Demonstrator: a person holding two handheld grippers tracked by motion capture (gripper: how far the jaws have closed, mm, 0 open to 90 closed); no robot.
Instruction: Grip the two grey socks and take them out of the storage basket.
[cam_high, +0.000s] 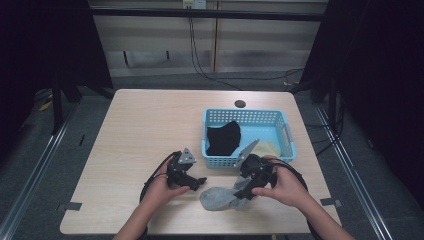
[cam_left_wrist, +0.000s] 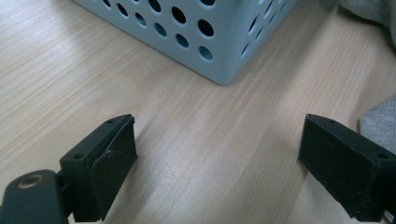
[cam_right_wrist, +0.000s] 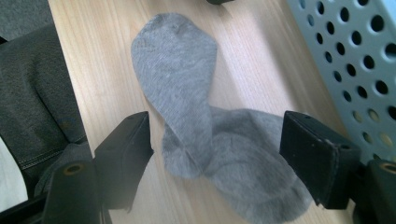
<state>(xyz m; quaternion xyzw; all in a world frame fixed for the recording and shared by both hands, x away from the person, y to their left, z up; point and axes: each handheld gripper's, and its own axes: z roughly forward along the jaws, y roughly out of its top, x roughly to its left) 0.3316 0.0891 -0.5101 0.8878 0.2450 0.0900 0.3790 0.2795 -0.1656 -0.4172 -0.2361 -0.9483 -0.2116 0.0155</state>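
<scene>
The grey sock (cam_right_wrist: 201, 140) lies folded on the counter (cam_high: 145, 125) near its front edge, just in front of the blue basket (cam_high: 287, 132). My right tool (cam_high: 245, 187) stands released over it, the sock between its jaws but unpinched; my left tool (cam_high: 192, 181) hangs released over bare wood beside it. I judge we're between grips: next, clench on the sock and lift it into the basket.

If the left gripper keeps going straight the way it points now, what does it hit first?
Most likely bare table, then the corner of the blue basket ahead. The left gripper stands open with nothing between its jaws; the grey sock lies off to one side. Depth is hard to judge.
</scene>
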